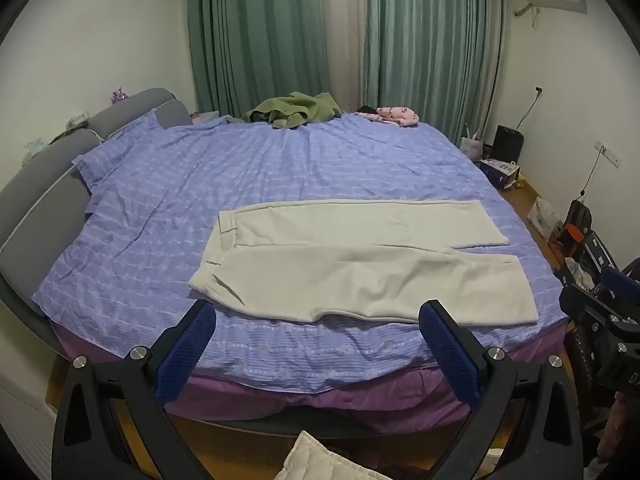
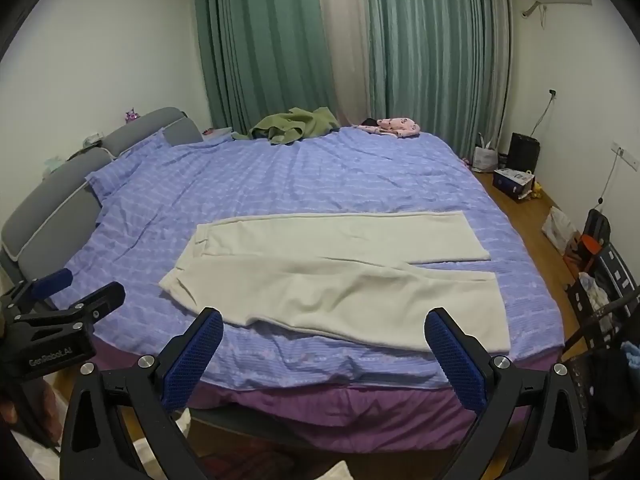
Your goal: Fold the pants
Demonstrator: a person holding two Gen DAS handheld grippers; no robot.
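Note:
Cream-white pants (image 1: 360,264) lie flat on the purple bedspread (image 1: 248,176), waistband to the left, both legs stretched to the right, slightly apart at the cuffs. They also show in the right wrist view (image 2: 340,276). My left gripper (image 1: 318,320) is open and empty, held in front of the bed's near edge, short of the pants. My right gripper (image 2: 324,328) is open and empty, also in front of the near edge. Each gripper shows at the edge of the other's view: the right one (image 1: 612,300) and the left one (image 2: 68,300).
A green garment (image 1: 296,110) and a pink garment (image 1: 394,115) lie at the bed's far edge by teal curtains. A grey headboard (image 1: 48,176) runs along the left. Boxes, bags and a chair (image 2: 600,264) stand on the wooden floor at right. A white cushion (image 1: 316,460) lies below.

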